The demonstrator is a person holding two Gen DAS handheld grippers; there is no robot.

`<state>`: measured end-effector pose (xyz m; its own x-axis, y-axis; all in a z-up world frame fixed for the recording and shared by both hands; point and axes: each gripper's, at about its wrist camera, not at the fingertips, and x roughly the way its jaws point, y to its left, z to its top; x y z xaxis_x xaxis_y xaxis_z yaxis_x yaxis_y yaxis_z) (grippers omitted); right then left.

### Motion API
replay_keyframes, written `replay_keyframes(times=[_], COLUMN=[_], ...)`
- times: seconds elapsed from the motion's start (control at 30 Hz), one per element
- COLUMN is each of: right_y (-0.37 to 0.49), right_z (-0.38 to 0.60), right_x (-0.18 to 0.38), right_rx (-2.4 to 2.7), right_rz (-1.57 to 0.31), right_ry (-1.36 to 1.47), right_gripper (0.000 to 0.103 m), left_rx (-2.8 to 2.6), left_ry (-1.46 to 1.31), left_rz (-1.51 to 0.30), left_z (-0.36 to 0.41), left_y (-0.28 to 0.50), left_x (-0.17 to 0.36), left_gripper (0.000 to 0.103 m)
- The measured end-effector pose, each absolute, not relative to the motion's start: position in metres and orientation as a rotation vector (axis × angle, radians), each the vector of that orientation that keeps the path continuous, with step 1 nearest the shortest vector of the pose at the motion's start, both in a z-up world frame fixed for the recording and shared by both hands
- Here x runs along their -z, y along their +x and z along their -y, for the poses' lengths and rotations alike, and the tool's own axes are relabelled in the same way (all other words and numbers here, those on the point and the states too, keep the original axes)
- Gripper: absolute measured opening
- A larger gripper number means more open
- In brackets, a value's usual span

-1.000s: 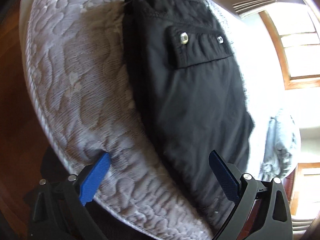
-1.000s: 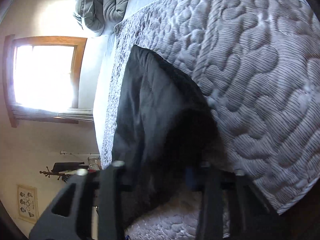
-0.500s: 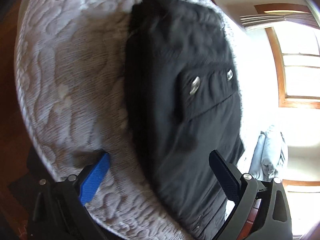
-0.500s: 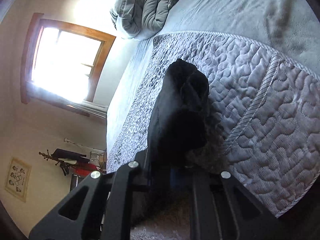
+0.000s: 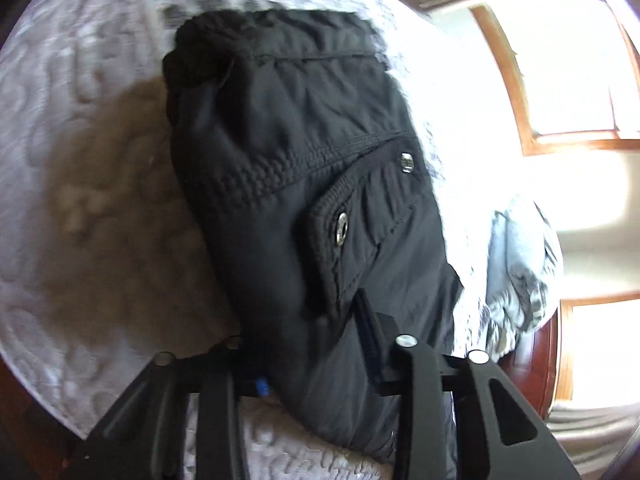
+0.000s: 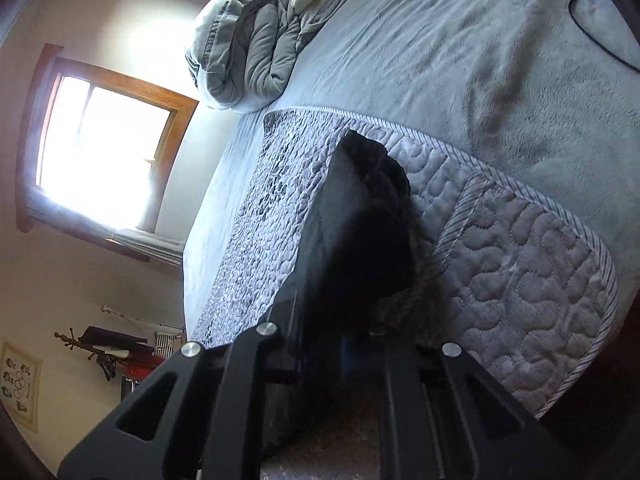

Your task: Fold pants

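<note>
So the black pants point(image 5: 304, 184) are bunched up over the quilted mattress point(image 5: 100, 216), which I'll use as the reference here, sitting near its corner edge with a dark shadow on the quilting right beside them. The left gripper point(image 5: 312, 344) is clamped on the pants fabric just below the snap-button pocket flap point(image 5: 360, 216), both fingers pressed into the cloth. From the other side, the right gripper point(image 6: 340, 344) looks closed on the pants point(image 6: 356, 240) too, though the fingertips are buried in black cloth so I'm only fairly sure. Further up the mattress point(image 6: 520, 264) there's a grey blanket point(image 6: 460, 52), with a rolled comforter point(image 6: 248, 52) at the far end by the window point(image 6: 100, 152).
</note>
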<state>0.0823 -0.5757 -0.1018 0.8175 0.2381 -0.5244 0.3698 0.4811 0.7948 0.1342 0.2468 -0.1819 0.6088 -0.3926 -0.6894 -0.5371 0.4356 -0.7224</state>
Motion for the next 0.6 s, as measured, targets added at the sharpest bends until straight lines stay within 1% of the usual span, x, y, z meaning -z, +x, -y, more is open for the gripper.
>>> replay_keyframes(times=[0.13, 0.27, 0.3, 0.43, 0.6], right_y=[0.087, 0.085, 0.084, 0.084, 0.087], right_z=[0.585, 0.587, 0.587, 0.585, 0.586], right_x=[0.120, 0.142, 0.145, 0.152, 0.156], right_rx=[0.174, 0.219, 0.226, 0.262, 0.274], right_rz=[-0.712, -0.756, -0.760, -0.789, -0.802], right_ry=[1.083, 1.110, 1.114, 1.104, 1.114], right_gripper=[0.011, 0.012, 0.012, 0.013, 0.013], left_rx=[-0.128, -0.125, -0.124, -0.121, -0.121], left_ry=[-1.128, -1.091, -1.092, -1.081, -1.089], left_rz=[-0.979, -0.957, -0.956, -0.955, -0.958], left_z=[-0.247, -0.245, -0.237, -0.243, -0.244], left_y=[0.135, 0.123, 0.121, 0.102, 0.102], left_x=[0.193, 0.185, 0.184, 0.188, 0.189], left_gripper=[0.030, 0.026, 0.026, 0.026, 0.027])
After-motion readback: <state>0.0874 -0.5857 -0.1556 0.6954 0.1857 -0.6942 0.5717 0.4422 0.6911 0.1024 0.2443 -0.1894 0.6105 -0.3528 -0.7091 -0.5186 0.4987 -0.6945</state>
